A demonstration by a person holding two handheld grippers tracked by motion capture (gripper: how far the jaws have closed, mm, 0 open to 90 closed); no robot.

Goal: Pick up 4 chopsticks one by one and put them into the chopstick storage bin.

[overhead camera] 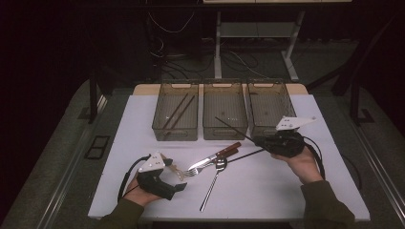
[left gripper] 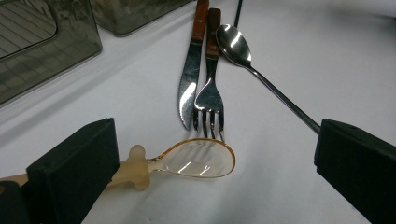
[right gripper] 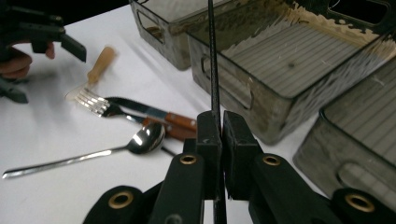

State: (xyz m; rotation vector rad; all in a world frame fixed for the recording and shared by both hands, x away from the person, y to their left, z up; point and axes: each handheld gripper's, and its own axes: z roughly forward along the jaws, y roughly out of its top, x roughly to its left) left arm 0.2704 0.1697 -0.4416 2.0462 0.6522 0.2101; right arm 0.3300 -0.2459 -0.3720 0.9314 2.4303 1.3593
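Your left gripper [overhead camera: 183, 187] rests near the table's [overhead camera: 286, 191] front edge, jaws wide, an amber plastic spoon [left gripper: 196, 158] lying between them untouched. Beyond lie fork [left gripper: 208, 95], knife [left gripper: 189, 77] and metal spoon [left gripper: 233, 44]. Farther right, your right gripper [right gripper: 221, 126] pinches a black chopstick [right gripper: 212, 60], raised toward the middle bin [overhead camera: 224, 114].
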